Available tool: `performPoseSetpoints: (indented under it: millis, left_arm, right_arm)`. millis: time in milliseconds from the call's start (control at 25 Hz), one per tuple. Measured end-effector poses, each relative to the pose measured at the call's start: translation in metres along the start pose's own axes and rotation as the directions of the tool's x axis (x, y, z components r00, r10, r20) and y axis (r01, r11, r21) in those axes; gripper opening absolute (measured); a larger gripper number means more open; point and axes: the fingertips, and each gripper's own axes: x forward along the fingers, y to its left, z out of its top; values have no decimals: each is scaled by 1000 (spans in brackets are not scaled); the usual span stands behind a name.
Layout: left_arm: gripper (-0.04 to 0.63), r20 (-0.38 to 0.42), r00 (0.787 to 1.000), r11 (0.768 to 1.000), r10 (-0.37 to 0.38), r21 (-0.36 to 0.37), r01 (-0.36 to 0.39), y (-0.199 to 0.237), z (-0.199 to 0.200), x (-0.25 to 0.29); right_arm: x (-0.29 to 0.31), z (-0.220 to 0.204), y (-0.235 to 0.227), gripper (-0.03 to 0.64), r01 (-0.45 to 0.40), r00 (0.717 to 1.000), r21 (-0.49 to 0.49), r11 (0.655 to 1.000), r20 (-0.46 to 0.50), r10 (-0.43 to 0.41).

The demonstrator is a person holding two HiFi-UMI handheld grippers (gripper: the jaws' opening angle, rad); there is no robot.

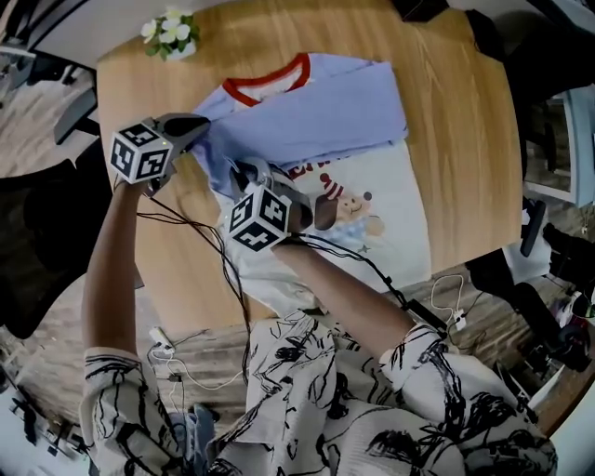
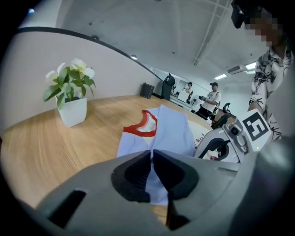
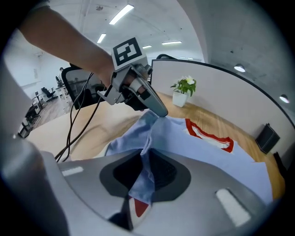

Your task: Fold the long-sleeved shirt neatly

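here, a wooden table (image 1: 465, 112) bears the shirt (image 1: 353, 139).

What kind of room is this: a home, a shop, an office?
Most likely an open-plan office or lab. The wooden table sits inside a curved partition, long strip lights hang from a bare ceiling, and an office chair and other people show in the background.

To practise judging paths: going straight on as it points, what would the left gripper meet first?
Likely the blue shirt it pinches, lying just ahead of the left gripper; depth is unclear.
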Motion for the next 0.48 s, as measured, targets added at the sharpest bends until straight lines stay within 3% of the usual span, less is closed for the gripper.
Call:
performPoseSetpoints:
  millis: [120, 200, 320, 480]
  left_arm:
    - [40, 22, 999, 999, 27, -26, -26, 1, 11, -5]
    - [91, 7, 998, 998, 60, -20, -60, 1, 15, -7]
    - [130, -98, 987, 992, 125, 44, -121, 7, 2, -5]
    - [117, -190, 974, 987, 122, 125, -99, -2, -16, 10]
  right_arm:
    - [3, 0, 13, 92, -60, 998, -17, 998, -5, 59]
    - [2, 3, 22, 112, -100, 995, -27, 995, 2, 100]
    - [4, 7, 28, 153, -124, 992, -31, 992, 0, 124]
    - [8, 3, 25, 104, -103, 994, 5, 995, -24, 103]
